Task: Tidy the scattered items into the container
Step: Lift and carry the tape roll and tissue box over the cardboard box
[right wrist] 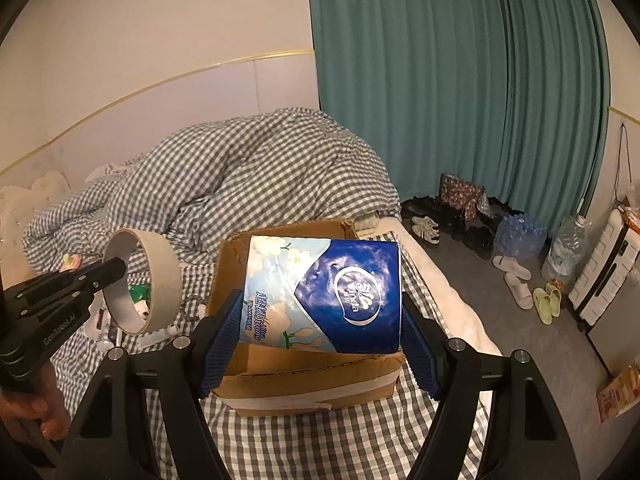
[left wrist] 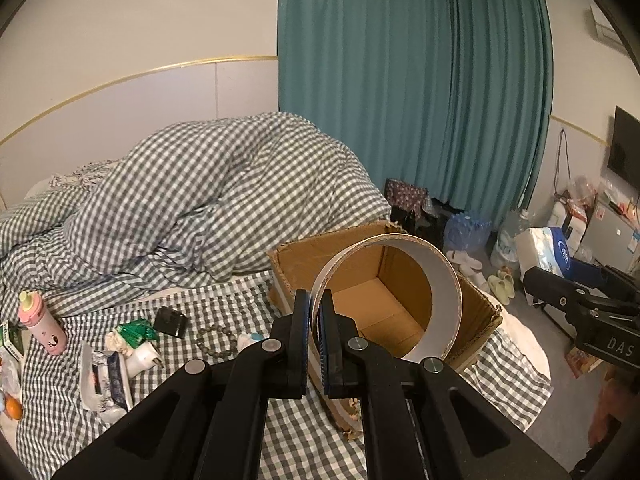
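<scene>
- Left gripper (left wrist: 315,312): black arms fill the lower frame of the left wrist view; the blue-padded fingers are clamped on the wall of a tape roll (left wrist: 404,268), held on edge in the air beside the left side of the cardboard box (left wrist: 304,260).
- Right gripper (right wrist: 322,320): jaws set wide and closed on the two ends of a blue-and-white tissue pack (right wrist: 320,292), which hangs tilted above the open box.
- Cardboard box: open-topped, standing on the bed (left wrist: 296,436) near its right edge; the stretch of floor seen through the roll is bare; a strip of pale tape runs along its near wall.
- Scattered items, left part of the bed: pink bottle (left wrist: 40,324) upright near the left edge; bead bracelet (left wrist: 214,342) just beside the gripper; small black case (left wrist: 171,322); green wrapper (left wrist: 136,332); white packets, their print too blurred to read.
- Bed: grey-and-white check sheet, with a heaped quilt (left wrist: 224,192) of the same check toward the headboard.
- Room: teal curtain (left wrist: 400,80) behind; grey floor at right with slippers (right wrist: 516,276), shoes and bottled water (right wrist: 520,236); the suitcase at the frame's right edge is cut off.
</scene>
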A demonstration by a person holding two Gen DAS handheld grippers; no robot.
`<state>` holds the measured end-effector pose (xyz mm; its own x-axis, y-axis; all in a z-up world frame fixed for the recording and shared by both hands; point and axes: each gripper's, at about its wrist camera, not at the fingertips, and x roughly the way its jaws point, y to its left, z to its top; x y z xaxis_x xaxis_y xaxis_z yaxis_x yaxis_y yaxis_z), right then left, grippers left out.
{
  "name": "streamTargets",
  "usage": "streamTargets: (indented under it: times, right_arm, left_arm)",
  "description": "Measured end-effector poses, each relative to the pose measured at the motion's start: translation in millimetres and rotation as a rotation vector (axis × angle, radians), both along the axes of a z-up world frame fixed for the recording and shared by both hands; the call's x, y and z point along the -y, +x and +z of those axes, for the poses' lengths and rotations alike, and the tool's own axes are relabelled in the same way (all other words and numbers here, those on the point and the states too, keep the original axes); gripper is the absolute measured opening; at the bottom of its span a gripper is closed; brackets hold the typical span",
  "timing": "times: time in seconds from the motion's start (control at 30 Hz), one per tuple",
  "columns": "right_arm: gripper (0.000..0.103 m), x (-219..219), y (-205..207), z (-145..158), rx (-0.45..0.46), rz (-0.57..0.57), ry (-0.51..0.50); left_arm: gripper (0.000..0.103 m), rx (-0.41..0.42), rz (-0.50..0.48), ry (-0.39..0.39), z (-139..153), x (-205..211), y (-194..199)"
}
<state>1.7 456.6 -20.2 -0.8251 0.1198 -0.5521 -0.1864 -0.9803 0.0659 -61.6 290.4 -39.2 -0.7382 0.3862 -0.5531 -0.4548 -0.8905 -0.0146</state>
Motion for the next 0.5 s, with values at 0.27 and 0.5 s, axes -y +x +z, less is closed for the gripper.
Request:
streamTargets:
  times: [0.27,0.5]
  right_arm:
    - [0.073,-12,-23,-22,0.048,0.006,-0.012]
    - [0.073,-21,-44,-42,0.086,0.017,-0.023]
  left_arm:
    - [0.004,0.035,-0.014,-0.023,-16,-21,-20]
    - [0.004,0.068,-0.018,-0.048,-36,-35,-39]
